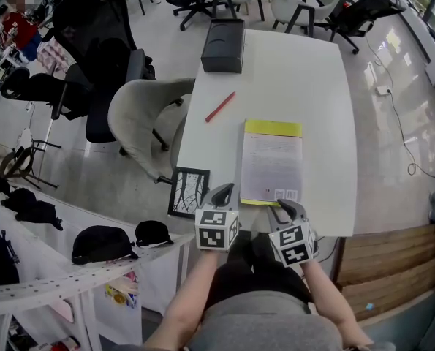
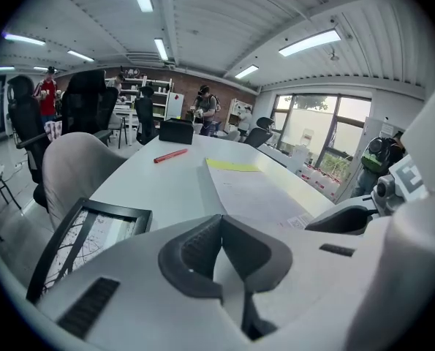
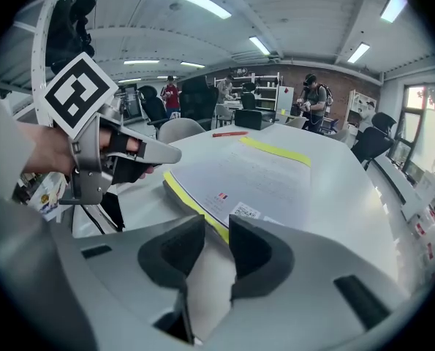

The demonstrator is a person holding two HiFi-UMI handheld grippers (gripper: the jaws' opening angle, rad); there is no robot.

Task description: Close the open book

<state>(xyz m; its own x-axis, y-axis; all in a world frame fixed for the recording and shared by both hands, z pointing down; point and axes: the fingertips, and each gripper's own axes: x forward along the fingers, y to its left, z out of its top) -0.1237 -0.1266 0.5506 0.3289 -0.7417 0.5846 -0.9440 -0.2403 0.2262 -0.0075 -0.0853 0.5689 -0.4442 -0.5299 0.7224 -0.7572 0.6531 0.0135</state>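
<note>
Since the book (image 1: 272,163) lies flat on the white table (image 1: 305,72) with only one face up, it looks shut already, or nearly so. It sits close to the near edge of the table. Its long side runs straight away from the person. A yellow strip shows at its far end, and a thin yellow edge shows at its near end.

The right gripper (image 1: 289,209) is the closer one. Its tips are right at the near edge of the book, by the corner with the small code squares. Its jaws stand apart and hold nothing. The yellow edge lies just in front of them.

The left gripper (image 1: 222,194) is off to the left of the book, over the table edge. Its jaws are pressed together with nothing in them.

If more has to be done, the right gripper need only go a little forward.
</note>
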